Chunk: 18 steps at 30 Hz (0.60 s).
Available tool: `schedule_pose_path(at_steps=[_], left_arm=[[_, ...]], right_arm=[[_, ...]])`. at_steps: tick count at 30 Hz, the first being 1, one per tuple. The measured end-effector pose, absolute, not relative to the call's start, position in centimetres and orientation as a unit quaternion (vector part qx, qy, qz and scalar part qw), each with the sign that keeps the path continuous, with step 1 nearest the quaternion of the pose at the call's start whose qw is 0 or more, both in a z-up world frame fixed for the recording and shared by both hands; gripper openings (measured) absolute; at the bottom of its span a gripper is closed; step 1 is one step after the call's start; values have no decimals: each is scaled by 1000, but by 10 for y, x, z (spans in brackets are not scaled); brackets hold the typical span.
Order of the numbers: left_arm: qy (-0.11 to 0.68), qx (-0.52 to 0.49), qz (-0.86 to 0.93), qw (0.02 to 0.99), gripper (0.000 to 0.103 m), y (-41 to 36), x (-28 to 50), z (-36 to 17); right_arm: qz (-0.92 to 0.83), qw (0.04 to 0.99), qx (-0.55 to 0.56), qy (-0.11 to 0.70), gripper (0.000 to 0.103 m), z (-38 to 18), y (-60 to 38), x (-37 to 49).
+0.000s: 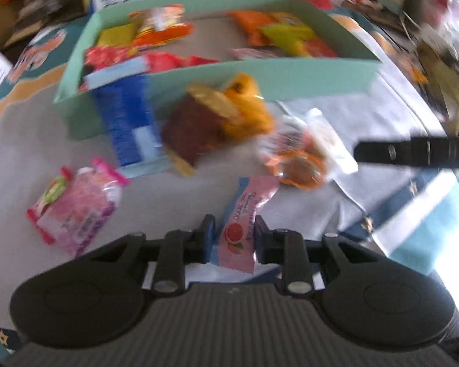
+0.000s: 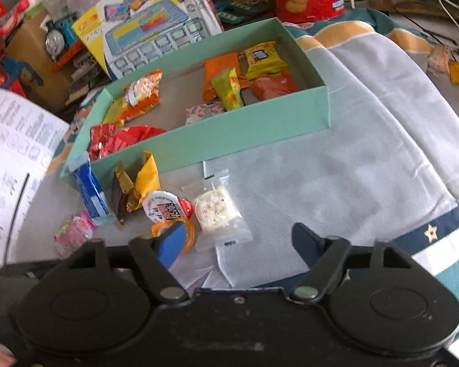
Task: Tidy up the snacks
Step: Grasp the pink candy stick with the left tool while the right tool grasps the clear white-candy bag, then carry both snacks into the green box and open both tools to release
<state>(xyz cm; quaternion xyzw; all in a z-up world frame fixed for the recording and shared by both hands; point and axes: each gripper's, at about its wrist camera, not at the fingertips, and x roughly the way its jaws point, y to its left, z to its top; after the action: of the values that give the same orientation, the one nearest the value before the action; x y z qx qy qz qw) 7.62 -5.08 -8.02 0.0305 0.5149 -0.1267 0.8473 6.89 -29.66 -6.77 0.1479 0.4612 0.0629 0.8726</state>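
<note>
— What's in the green box [image 2: 235, 134]?

— Snacks in two heaps. Far end: orange packets [image 2: 218, 76], a yellow one [image 2: 264, 59], a pink-patterned one [image 2: 203, 111]. Near end: red wrappers [image 2: 122, 139] and an orange-and-white bag [image 2: 143, 94].

— And outside it?

— On the cloth [image 2: 367, 159] against the front wall: a blue bar [image 2: 91, 191] leaning over the corner, a brown-and-yellow wrapper [image 2: 137, 186], a jelly cup [image 2: 165, 211], a clear pouch [image 2: 217, 211], a pink pack [image 1: 73, 211].

— The grippers?

— The left gripper [image 1: 234, 237] is clamped on a pink grapefruit sachet [image 1: 244, 223], above the cloth. The right gripper [image 2: 238, 238] has its jaws wide apart, holding nothing.
</note>
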Motion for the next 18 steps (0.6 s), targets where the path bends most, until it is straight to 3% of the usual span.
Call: schedule_pose_path(at_steps=[3, 10, 13, 18], left_arm=[[515, 12, -114, 849, 20, -37, 82, -80], [515, -16, -113, 849, 20, -19, 88, -80], [515, -20, -114, 849, 20, -18, 90, -82], [513, -24, -116, 850, 20, -18, 91, -83]], right_arm=[[60, 873, 124, 468, 65, -74, -287, 78], [85, 871, 92, 476, 64, -79, -261, 96], [80, 872, 69, 478, 44, -86, -252, 103], [80, 884, 29, 460, 35, -90, -244, 98]])
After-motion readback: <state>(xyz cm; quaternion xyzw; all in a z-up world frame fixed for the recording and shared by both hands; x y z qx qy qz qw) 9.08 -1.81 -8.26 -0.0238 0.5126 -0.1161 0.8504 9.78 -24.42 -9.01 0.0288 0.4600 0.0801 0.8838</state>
